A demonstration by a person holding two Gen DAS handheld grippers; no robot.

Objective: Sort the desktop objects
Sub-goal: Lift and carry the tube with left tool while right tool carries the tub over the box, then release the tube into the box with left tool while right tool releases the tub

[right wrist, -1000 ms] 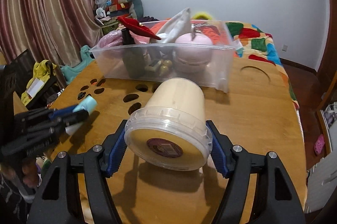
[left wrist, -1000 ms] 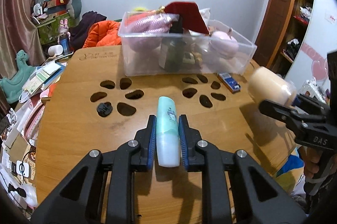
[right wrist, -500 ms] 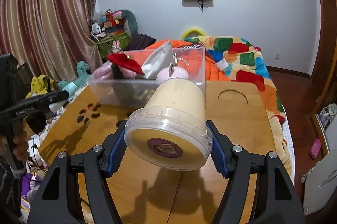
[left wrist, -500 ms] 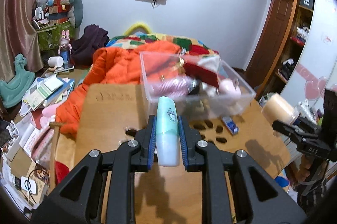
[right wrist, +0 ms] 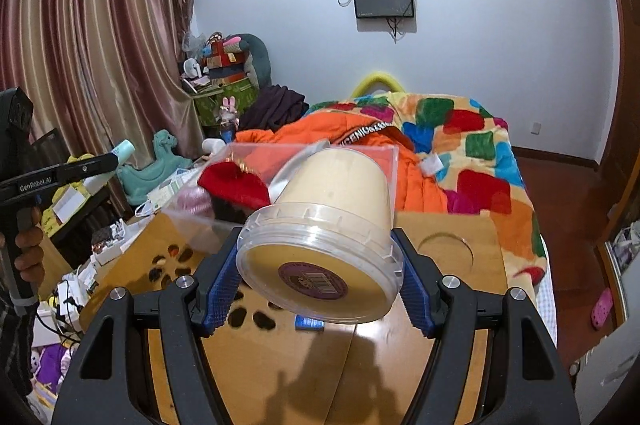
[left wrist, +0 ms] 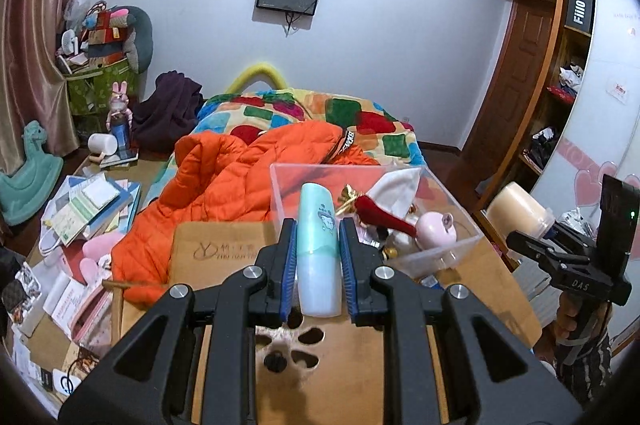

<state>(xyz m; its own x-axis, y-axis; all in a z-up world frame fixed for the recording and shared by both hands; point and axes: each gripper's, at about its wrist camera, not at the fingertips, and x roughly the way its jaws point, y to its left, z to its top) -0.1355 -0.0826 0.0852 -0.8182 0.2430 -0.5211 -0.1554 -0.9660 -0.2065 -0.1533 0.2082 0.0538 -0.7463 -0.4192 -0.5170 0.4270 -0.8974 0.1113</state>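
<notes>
- Both grippers have risen since a second ago: the wooden table point(left wrist: 480, 289), which then filled the lower part of both views, now lies lower and further off, and the bed beyond it has come into sight.
- The left gripper point(left wrist: 319, 257) is clamped on a pale teal bottle point(left wrist: 318, 245), its blue pads pressed to the bottle's two sides; the bottle points forward, its rounded end over the near wall of the clear bin point(left wrist: 436, 253).
- The right gripper point(right wrist: 318, 277) grips a cream tub point(right wrist: 332, 225) by its lidded end, the barcode label facing the camera, the tub raised above the table in front of the bin point(right wrist: 192, 221).
- In the left view the tub point(left wrist: 518, 211) appears to the right of the bin, held off the table's right edge.
- The bin sits at the far end of the table and holds a red item point(left wrist: 380, 217), a round pink thing point(left wrist: 436, 231) and a white piece.
- A small blue box point(right wrist: 309, 323) lies on the table under the tub, nearer than the bin.
- An orange jacket point(left wrist: 240, 185) lies on the bed behind the bin, over a patchwork blanket point(right wrist: 472, 145).
- Books and papers point(left wrist: 84, 209) are heaped on the floor left of the table.
</notes>
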